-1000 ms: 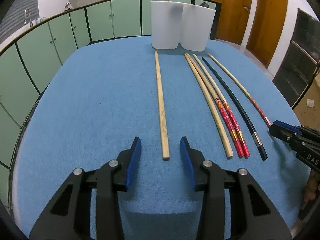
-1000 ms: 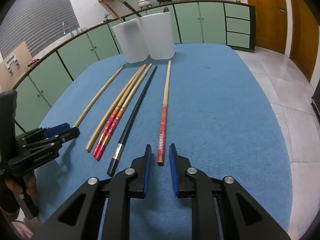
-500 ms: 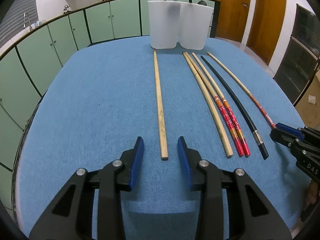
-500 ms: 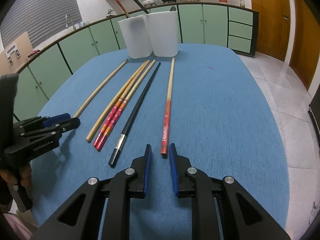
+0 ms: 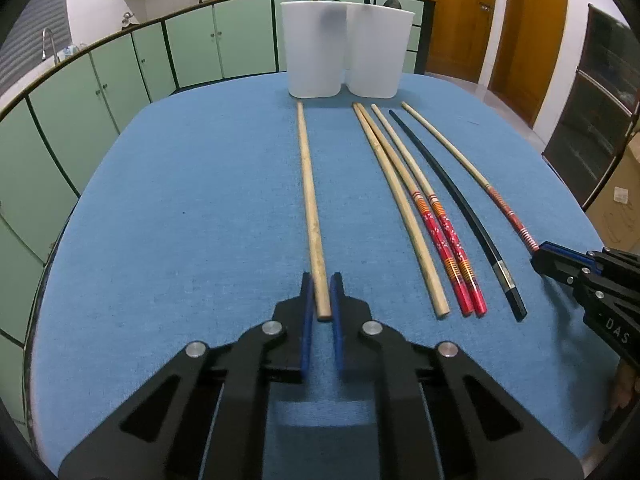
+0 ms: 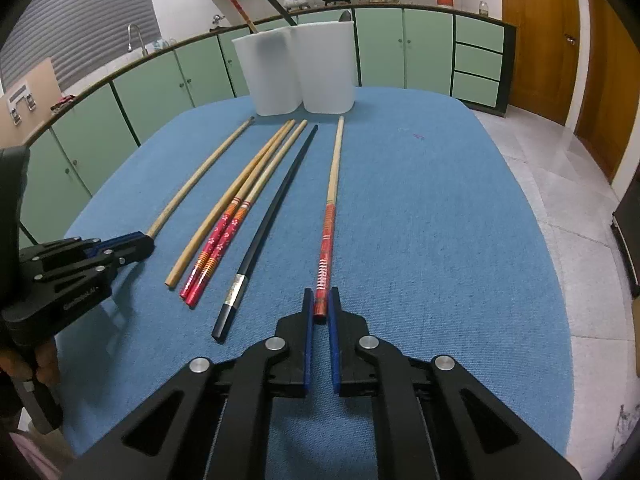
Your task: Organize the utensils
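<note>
A plain wooden chopstick (image 5: 308,184) lies lengthwise on the blue table (image 5: 180,200). My left gripper (image 5: 321,278) is closing on its near end, and the pads touch both sides. To the right lie another plain chopstick (image 5: 400,208), two red-ended ones (image 5: 436,220) and a black one (image 5: 460,196). At the far right lies a red-patterned chopstick (image 6: 330,216); my right gripper (image 6: 321,292) is closing on its near end, pads pressed against it. Two white containers (image 5: 314,52) (image 5: 376,52) stand at the far edge, with chopsticks sticking out of them.
In the right wrist view the left gripper (image 6: 140,242) shows at the left, held by a hand. Green cabinets (image 5: 120,80) curve round behind the table. Tiled floor (image 6: 560,184) lies past the table's right edge. Bare cloth spreads left of the chopsticks.
Both grippers stood open just short of the chopsticks' near ends. Each has now closed around its own chopstick's end. No chopstick has shifted on the cloth.
</note>
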`<state>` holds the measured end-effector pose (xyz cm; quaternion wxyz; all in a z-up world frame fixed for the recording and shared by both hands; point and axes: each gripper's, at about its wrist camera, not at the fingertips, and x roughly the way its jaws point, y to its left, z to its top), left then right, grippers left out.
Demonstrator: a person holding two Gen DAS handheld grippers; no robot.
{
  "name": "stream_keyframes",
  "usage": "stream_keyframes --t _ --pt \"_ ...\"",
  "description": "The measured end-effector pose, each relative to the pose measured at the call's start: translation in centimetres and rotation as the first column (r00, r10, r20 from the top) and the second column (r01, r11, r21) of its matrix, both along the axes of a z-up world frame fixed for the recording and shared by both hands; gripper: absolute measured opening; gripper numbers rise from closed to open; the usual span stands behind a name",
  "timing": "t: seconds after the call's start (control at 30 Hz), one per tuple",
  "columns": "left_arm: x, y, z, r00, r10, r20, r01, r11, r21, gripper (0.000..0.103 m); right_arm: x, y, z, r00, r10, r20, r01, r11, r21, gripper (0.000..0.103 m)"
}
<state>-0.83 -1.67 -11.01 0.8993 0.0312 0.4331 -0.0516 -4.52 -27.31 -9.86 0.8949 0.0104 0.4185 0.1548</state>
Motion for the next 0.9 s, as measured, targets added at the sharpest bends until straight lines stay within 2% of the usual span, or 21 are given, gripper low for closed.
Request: stream_keyframes --t 0.13,0.2,0.37,0.47,0.6,0.7,0.8,0.9 --pt "-0.1 0.1 0.9 1.000 -0.006 -0.017 0.006 1.000 -0.004 0.006 -0.5 -0.4 1.6 0.999 0.012 0.042 -0.012 1.000 -0.005 0.006" --pt "-0.5 0.2 2.2 1.000 -0.013 0.008 0.013 1.000 0.019 0.006 -0.6 -0.9 3.0 0.997 0.013 0.075 -0.013 1.000 -0.001 0.006" --pt "-1.2 0.6 7.0 0.994 -0.029 0.107 0.026 0.999 0.028 0.006 -0.7 -2.1 7.7 0.983 0.018 0.181 -0.018 1.000 0.003 0.006" --pt "-1.4 0.8 10.3 0.981 -0.036 0.189 0.031 0.999 0.028 0.006 -0.2 -2.9 10.4 0.973 0.014 0.232 -0.022 0.999 0.034 0.006" --pt "-0.8 1.2 14.5 0.958 -0.032 0.285 0.038 0.999 -0.018 0.006 0.9 -3.8 13.6 0.957 0.015 0.290 -0.037 0.997 0.072 0.006" --pt "0.1 0.7 16.6 0.942 -0.036 0.333 0.052 0.998 -0.039 0.006 2.2 -4.2 15.7 0.950 0.015 0.311 -0.054 0.991 0.119 0.006" --pt "1.2 0.3 18.1 0.931 -0.040 0.363 0.067 0.996 -0.061 0.006 4.0 -4.3 17.4 0.946 0.021 0.323 -0.071 0.987 0.145 0.006" --pt "2.8 0.0 18.7 0.930 -0.045 0.366 0.082 0.993 -0.087 0.006 5.6 -4.4 18.6 0.946 0.034 0.322 -0.089 0.983 0.158 0.006"
